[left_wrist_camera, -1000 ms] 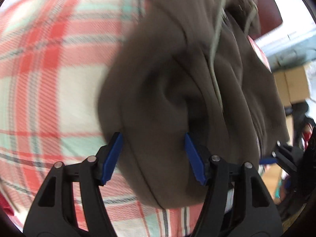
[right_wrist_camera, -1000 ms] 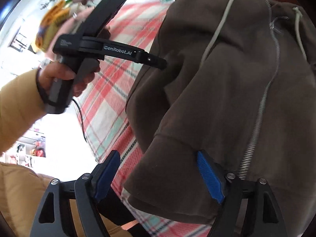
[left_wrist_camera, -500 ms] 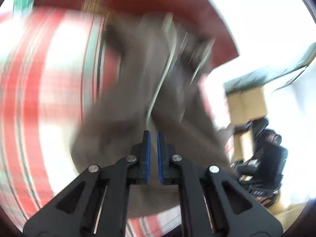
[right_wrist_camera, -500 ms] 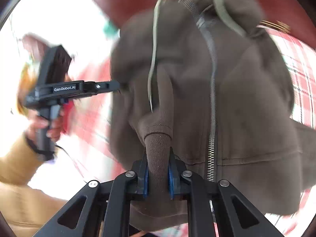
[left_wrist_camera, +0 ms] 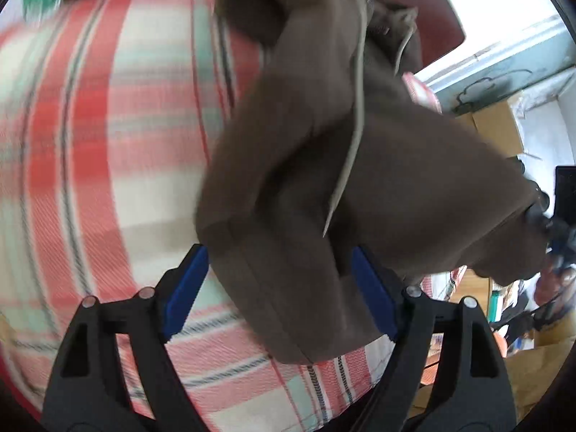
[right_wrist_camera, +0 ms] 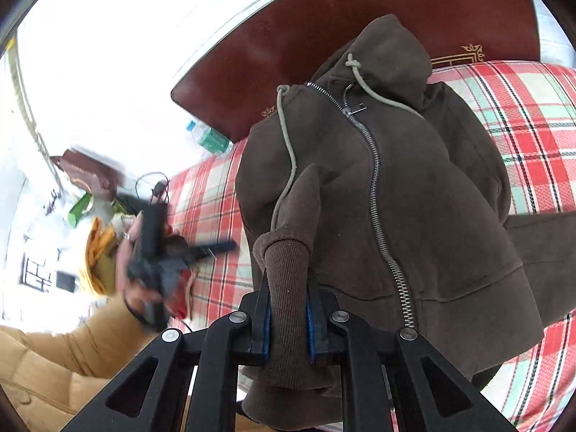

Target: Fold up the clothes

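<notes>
The brown hoodie [right_wrist_camera: 414, 198] is draped on the plaid bedsheet [right_wrist_camera: 522, 108] just below the dark red headboard [right_wrist_camera: 324, 36]. Its ribbed cuff [right_wrist_camera: 288, 288] is clamped in the right hand-held gripper [right_wrist_camera: 288, 320]; the left hand-held gripper [left_wrist_camera: 277, 288] is opening, hem fabric loose between its pads. Risk – the sleeve could get yanked and the body dragged crooked, since only one corner is held. Clutter and boxes are seen beside the bed
</notes>
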`<state>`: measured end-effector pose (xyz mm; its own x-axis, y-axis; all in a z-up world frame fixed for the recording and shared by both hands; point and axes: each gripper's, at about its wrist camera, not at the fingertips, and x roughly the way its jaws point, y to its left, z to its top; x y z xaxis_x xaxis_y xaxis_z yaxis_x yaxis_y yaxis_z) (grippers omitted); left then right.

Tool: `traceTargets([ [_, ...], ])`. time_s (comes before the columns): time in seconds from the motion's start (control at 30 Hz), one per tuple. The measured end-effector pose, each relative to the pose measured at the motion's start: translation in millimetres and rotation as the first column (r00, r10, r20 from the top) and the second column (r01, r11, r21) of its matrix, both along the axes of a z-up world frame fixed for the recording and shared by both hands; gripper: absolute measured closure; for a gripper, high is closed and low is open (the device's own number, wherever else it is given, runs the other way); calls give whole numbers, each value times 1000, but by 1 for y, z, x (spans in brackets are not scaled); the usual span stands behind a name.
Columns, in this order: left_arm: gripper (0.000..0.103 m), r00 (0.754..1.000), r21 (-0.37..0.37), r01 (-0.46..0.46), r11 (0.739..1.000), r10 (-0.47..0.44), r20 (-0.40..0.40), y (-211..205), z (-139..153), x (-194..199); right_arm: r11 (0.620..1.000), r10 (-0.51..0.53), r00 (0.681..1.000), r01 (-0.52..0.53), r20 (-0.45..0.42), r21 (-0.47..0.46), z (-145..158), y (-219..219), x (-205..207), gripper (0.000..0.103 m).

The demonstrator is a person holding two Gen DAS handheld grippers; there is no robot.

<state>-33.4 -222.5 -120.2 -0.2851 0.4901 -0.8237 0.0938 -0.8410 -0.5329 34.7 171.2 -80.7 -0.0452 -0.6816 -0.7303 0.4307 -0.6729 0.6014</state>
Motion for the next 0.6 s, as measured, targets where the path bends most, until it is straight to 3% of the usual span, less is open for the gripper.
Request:
traceTargets([
  [0.07, 21, 1000, -4, 22, 1000, -22, 22, 14, -15, 6, 1000, -14, 1000, 14, 10, -17, 3, 1, -6, 90],
  [0.2, 19, 998, -58, 56, 997, -57, -13, 36, -20, 8, 998, -36, 999, 38, 28, -58, 11, 2, -17, 90],
  [0.23, 26, 999, -22, 49, 999, -49, -1, 37, -20, 8, 996, -44, 998, 47, 35, -70, 14, 3, -20, 90],
  [0.27, 77, 999, 25, 42, 999, -43, 15, 37, -20, 6, 995, -52, 998, 55, 42, -82, 16, 4, -22, 90],
  [0.3, 98, 999, 72, 35, 997, -38, 32, 37, -21, 5, 994, -58, 997, 62, 48, -93, 18, 5, -24, 90],
  [0.37, 97, 999, 77, 0, 997, -3, 42, 33, -16, 2, 991, -68, 996, 74, 54, -113, 22, 9, -26, 90],
  [0.43, 97, 999, 108, -52, 993, 52, -2, 20, 2, -3, 988, -72, 996, 78, 51, -133, 30, 11, -26, 90],
  [0.53, 97, 977, 144, -136, 980, 157, -147, -23, 57, -20, 988, -66, 997, 70, 36, -141, 40, 9, -27, 90],
  [0.6, 97, 957, 132, -149, 980, 176, -229, -51, 93, -34, 983, -64, 997, 70, 43, -170, 43, 6, -28, 89],
])
